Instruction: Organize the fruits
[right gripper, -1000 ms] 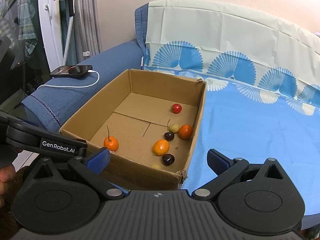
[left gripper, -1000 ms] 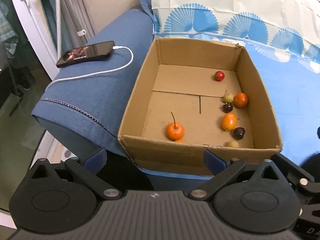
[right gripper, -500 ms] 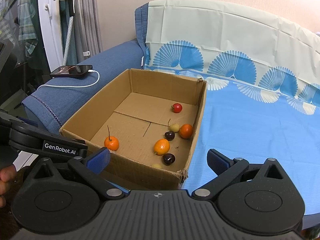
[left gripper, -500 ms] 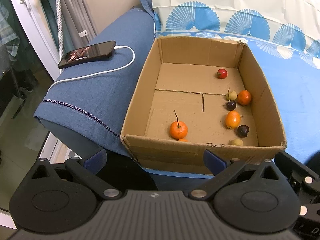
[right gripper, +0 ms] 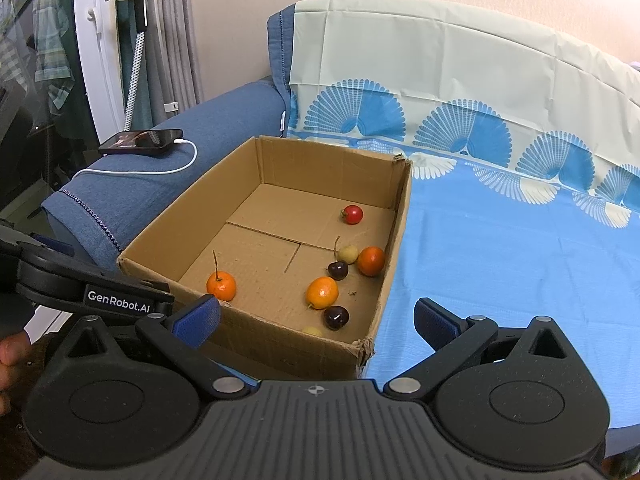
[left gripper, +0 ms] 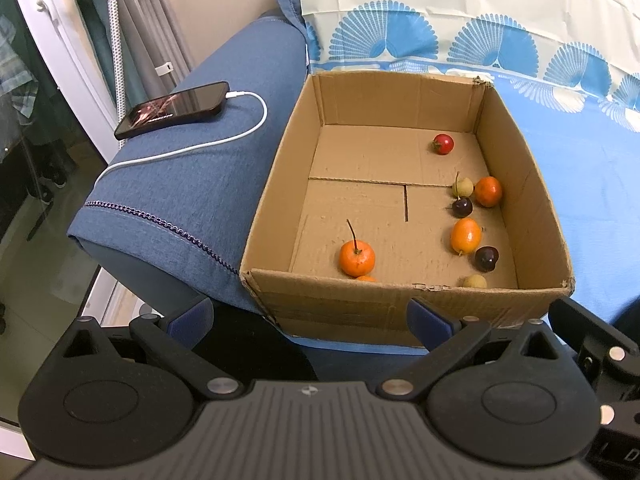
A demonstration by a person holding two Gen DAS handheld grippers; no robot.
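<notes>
From the left wrist view, the left tongs (left gripper: 310, 314) hang wide open and empty just short of the near wall of the cardboard box (left gripper: 276, 200), touching nothing. The fruits lie loose on the box floor ahead: an orange fruit with a long stem (left gripper: 357, 258) nearest, a red one (left gripper: 443, 144) far off at the back, and a cluster toward the right wall with dark cherries (left gripper: 486, 258) among them. To pick well, I judge the tongs should come over the wall from above and close across the round body, not the stem, gently so the fruit does not roll

From the right wrist view, the right tongs (right gripper: 316, 318) are likewise spread wide and hold nothing, poised over the box's near corner. The oval orange fruit (right gripper: 322, 292) and a dark cherry (right gripper: 336, 317) sit straight ahead, touching each other, so taking one may nudge the other
</notes>
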